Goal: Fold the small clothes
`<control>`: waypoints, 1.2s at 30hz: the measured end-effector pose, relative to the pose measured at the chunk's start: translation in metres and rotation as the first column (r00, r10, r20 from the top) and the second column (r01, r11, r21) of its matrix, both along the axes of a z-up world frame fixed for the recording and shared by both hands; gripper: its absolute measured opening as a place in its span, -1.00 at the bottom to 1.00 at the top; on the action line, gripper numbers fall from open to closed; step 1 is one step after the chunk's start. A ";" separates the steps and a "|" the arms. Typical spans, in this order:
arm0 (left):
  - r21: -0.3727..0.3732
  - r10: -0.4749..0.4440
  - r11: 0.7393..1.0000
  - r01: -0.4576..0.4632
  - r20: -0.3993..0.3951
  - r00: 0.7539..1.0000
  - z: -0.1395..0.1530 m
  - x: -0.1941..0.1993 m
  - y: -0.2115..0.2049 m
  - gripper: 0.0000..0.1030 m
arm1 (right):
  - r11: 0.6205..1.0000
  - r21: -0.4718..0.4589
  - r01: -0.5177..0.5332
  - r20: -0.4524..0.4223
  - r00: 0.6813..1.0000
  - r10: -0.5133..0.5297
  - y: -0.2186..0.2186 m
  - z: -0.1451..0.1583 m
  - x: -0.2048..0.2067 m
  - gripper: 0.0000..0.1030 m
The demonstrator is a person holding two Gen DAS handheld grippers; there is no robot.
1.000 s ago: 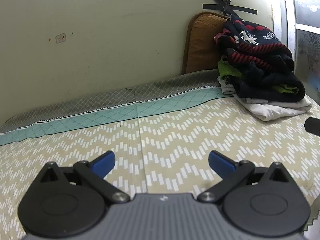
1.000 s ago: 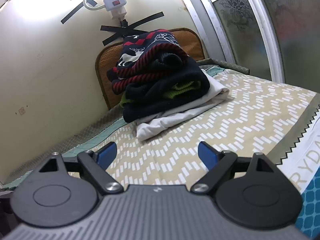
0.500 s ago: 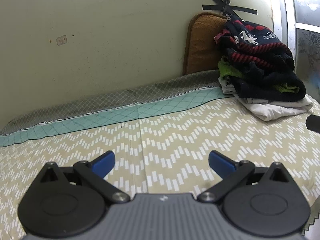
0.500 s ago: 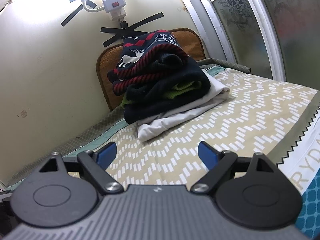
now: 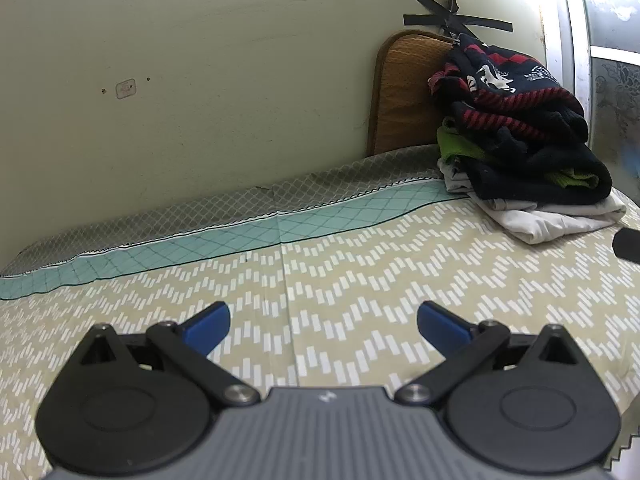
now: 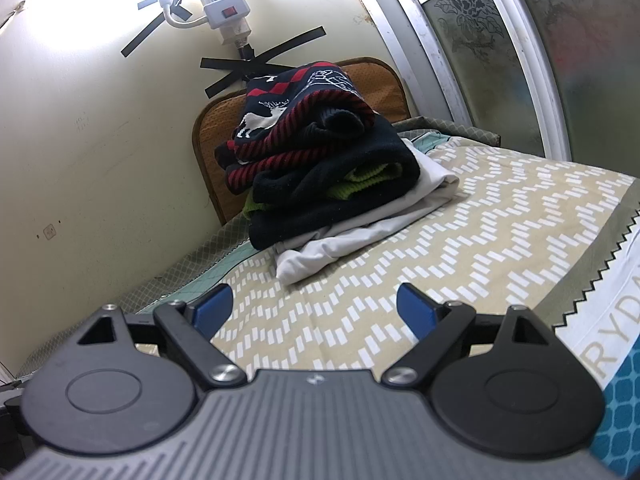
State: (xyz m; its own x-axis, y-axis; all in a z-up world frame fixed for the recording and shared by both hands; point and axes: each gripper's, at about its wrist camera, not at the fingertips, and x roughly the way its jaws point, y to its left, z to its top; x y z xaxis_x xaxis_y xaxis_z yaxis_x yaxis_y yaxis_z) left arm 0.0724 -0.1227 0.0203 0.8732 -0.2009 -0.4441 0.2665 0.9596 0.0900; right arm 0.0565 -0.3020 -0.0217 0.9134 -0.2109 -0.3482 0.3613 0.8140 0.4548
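Note:
A pile of clothes (image 5: pixel 520 148) sits at the far right of the bed in the left wrist view: a navy and red patterned sweater on top, dark and green garments under it, white cloth at the bottom. The right wrist view has the same pile (image 6: pixel 320 164) straight ahead, a short way beyond the fingers. My left gripper (image 5: pixel 323 320) is open over the patterned bedsheet (image 5: pixel 340 280), holding nothing. My right gripper (image 6: pixel 314 308) is open too, low over the sheet, with nothing between its blue fingertips (image 6: pixel 414 310).
A brown cushion (image 5: pixel 404 92) leans on the wall behind the pile. A power strip (image 6: pixel 222 4) hangs taped on the wall above. A window frame (image 6: pixel 500 60) bounds the bed on the right. A dark piece of the other gripper (image 5: pixel 627 245) shows at the right edge.
Both grippers have drifted slightly; in the right wrist view the pile sits a little lower and closer. Both stay open and empty.

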 end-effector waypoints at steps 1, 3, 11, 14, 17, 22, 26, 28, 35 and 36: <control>0.000 0.001 1.000 -0.001 0.000 1.000 0.000 0.000 0.000 1.00 | 1.000 0.000 0.000 0.000 1.000 0.000 0.000 0.000 0.000 0.76; 0.000 0.003 1.000 -0.003 0.000 1.000 0.000 0.000 0.000 1.00 | 1.000 0.000 0.000 0.000 1.000 0.000 0.000 0.000 0.000 0.77; 0.001 0.017 1.000 -0.017 -0.013 1.000 0.000 0.003 0.003 1.00 | 1.000 0.001 0.000 0.002 1.000 0.000 0.000 0.000 0.000 0.77; 0.018 0.030 0.999 -0.030 -0.010 0.999 0.000 0.003 0.001 1.00 | 1.000 0.002 0.002 0.003 1.000 -0.002 0.000 0.000 0.000 0.77; 0.040 0.039 0.998 -0.039 -0.002 0.999 -0.001 0.003 -0.001 1.00 | 1.000 0.002 0.002 0.002 1.000 -0.002 0.000 0.000 0.000 0.77; 0.051 0.038 0.998 -0.038 -0.004 0.999 -0.001 0.003 -0.001 1.00 | 1.000 0.002 0.003 0.002 1.000 -0.003 -0.001 0.000 0.000 0.77; 0.050 0.034 0.998 -0.033 -0.011 0.999 -0.002 0.004 0.000 1.00 | 1.000 0.003 0.005 0.000 1.000 -0.005 0.001 0.000 0.000 0.77; 0.049 0.034 0.998 -0.033 -0.015 0.999 -0.002 0.005 0.000 1.00 | 1.000 0.003 0.006 -0.002 1.000 -0.006 0.002 0.000 0.000 0.77; 0.037 0.048 0.998 -0.047 -0.027 0.998 -0.001 0.007 0.003 1.00 | 1.000 0.007 0.005 -0.005 1.000 -0.005 0.002 -0.001 0.002 0.77; 0.037 0.052 0.998 -0.051 -0.035 0.998 -0.001 0.008 0.003 1.00 | 1.000 0.007 0.006 -0.005 1.000 -0.006 0.002 -0.001 0.002 0.77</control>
